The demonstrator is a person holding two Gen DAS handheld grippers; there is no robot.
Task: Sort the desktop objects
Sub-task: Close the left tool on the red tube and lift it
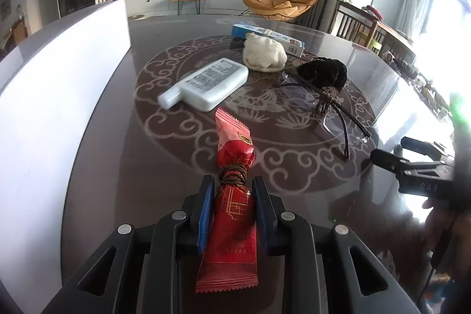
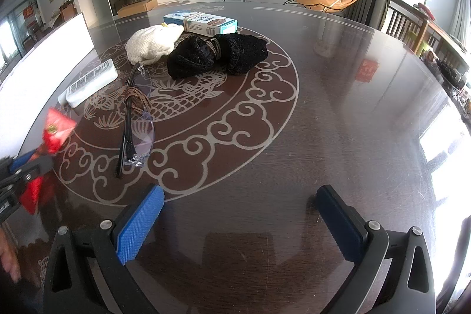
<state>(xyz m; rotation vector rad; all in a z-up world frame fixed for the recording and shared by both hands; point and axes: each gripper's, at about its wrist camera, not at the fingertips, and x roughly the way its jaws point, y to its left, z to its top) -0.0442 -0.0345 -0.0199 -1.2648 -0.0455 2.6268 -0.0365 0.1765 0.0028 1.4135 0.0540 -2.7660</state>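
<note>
My left gripper [image 1: 234, 184] is shut on a red snack packet [image 1: 232, 143] that has a brown band wound round its middle; both blue pads press its sides and the packet sticks out forward above the table. In the right wrist view the same packet [image 2: 56, 128] shows at the left edge, held in the left gripper [image 2: 17, 167]. My right gripper [image 2: 240, 193] is open over bare dark table [image 2: 323, 108], with nothing between its fingers. A white bottle [image 1: 206, 84], a cream cloth pouch [image 1: 265, 53], a black cloth bundle [image 1: 321, 72], a blue-white box [image 1: 265, 34] and glasses [image 1: 338, 111] lie further ahead.
A tall white container wall [image 1: 59, 78] stands along the left of the round patterned table. The right gripper [image 1: 391, 149] sits low at the right, with a hand behind it. The glasses [image 2: 132, 125], tied with a brown band, lie just ahead and left of the right gripper.
</note>
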